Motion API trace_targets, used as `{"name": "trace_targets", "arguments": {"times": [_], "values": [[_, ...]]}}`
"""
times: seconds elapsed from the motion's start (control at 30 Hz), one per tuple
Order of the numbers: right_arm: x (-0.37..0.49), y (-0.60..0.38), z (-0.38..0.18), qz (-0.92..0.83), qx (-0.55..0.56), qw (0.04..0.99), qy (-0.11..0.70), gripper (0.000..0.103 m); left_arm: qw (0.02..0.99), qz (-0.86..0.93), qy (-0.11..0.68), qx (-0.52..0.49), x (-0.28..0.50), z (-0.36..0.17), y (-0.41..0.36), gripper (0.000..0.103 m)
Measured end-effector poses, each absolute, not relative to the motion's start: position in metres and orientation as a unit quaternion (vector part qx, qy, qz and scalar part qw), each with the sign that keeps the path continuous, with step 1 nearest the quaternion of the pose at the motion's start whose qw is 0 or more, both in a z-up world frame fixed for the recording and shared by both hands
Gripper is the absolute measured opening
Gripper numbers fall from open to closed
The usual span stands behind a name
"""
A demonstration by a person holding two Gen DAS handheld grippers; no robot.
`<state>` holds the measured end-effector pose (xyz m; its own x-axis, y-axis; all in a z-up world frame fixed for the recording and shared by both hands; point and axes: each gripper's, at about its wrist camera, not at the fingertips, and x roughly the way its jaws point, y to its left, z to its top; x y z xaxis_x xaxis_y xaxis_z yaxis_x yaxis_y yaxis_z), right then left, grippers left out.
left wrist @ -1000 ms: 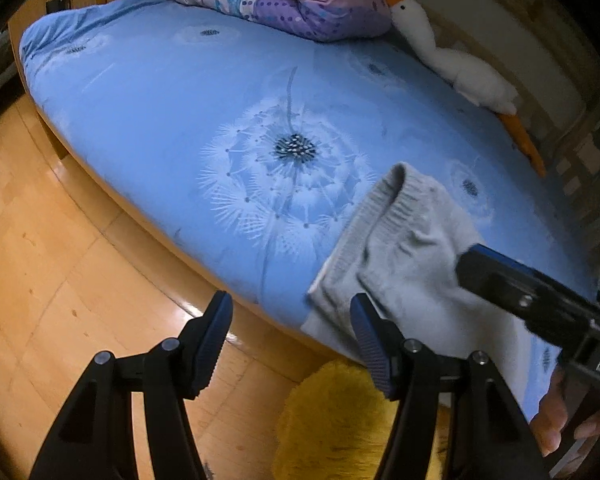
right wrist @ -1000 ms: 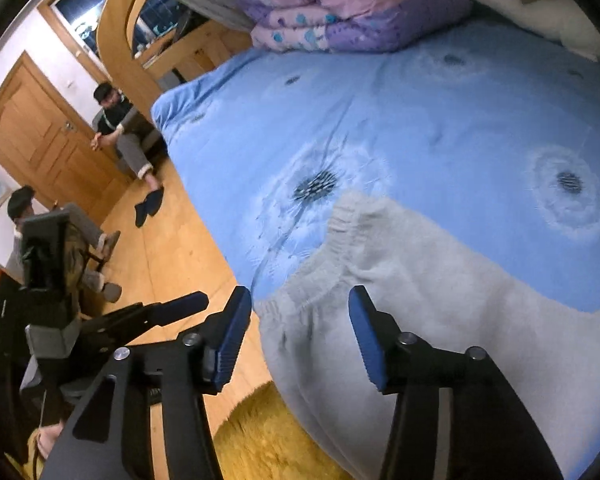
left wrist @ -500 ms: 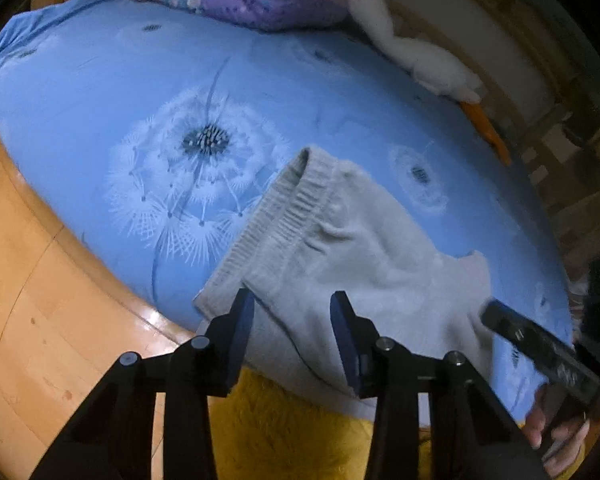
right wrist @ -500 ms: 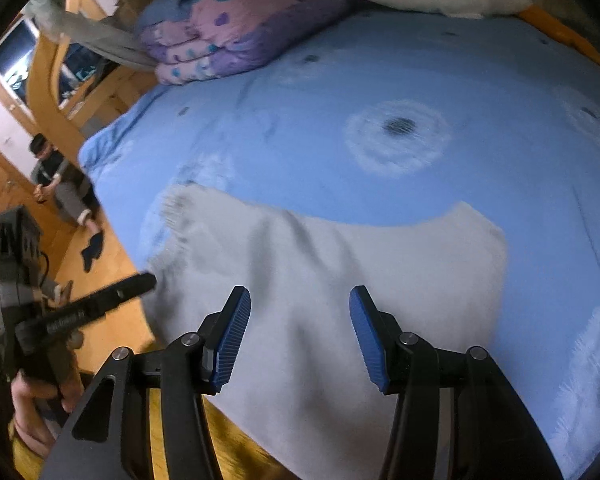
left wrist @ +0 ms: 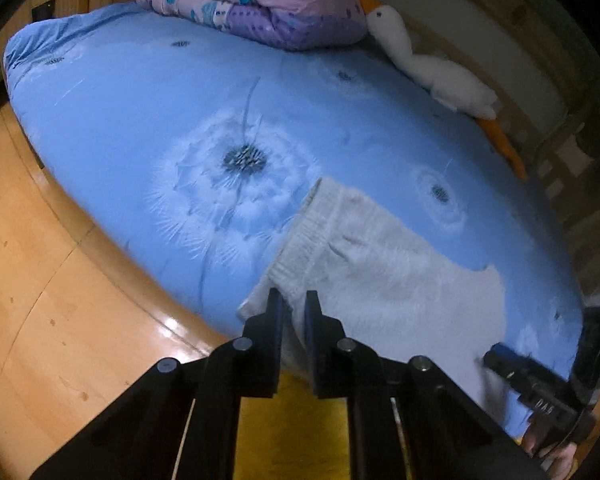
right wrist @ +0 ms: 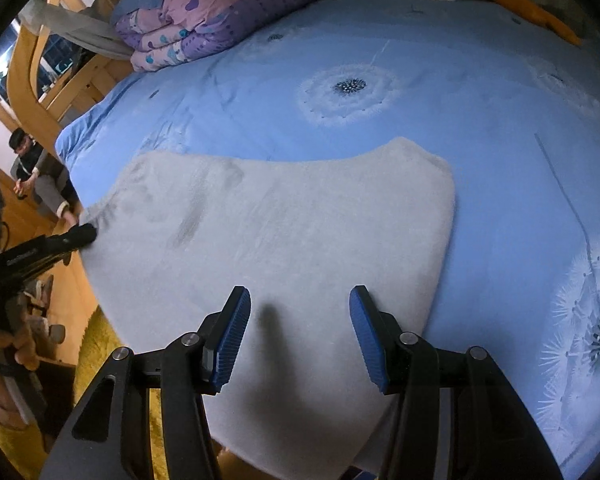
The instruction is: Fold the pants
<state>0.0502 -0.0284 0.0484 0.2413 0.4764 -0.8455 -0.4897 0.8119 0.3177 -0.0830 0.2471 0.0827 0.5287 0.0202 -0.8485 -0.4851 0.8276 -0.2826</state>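
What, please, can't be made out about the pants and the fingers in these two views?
- Left view: the pants hem near the left gripper is hidden by its closing fingers; contact unclear.
- Right view: the pants' near edge is hidden behind the right gripper.
- Both views: the fold layers are unreadable.

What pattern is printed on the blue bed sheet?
White dandelion heads with dark centres on the bed sheet; clearest in the left wrist view.
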Motion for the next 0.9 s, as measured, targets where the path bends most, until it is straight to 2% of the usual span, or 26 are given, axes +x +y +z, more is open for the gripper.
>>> {"name": "trace_targets", "arguments": {"times": [0.1,0.2,0.4,0.53,0.7,0.83,0.9], "values": [[0.05,-0.029,0.04,0.303,-0.006,0.783,0.543,0.052,0.81,0.152,0.497,-0.271,-0.079,0.054,0.253,0.013],[0.05,-0.026,0.037,0.306,-0.017,0.783,0.541,0.052,0.808,0.155,0.504,-0.263,-0.08,0.049,0.254,0.025],[0.056,-0.032,0.048,0.303,-0.011,0.789,0.534,0.052,0.834,0.157,0.481,-0.221,-0.08,0.096,0.248,0.027],[0.074,-0.036,0.061,0.281,0.003,0.811,0.513,0.052,0.86,0.123,0.459,-0.188,-0.057,0.117,0.233,0.036],[0.099,-0.039,0.063,0.258,0.017,0.824,0.504,0.052,0.864,0.072,0.468,-0.172,-0.006,0.098,0.21,0.036],[0.114,-0.034,0.047,0.239,0.001,0.82,0.52,0.052,0.851,0.071,0.502,-0.139,0.025,0.063,0.201,0.036],[0.121,-0.033,0.029,0.23,-0.006,0.81,0.54,0.052,0.843,0.083,0.516,-0.129,0.033,0.045,0.204,0.032]]}}
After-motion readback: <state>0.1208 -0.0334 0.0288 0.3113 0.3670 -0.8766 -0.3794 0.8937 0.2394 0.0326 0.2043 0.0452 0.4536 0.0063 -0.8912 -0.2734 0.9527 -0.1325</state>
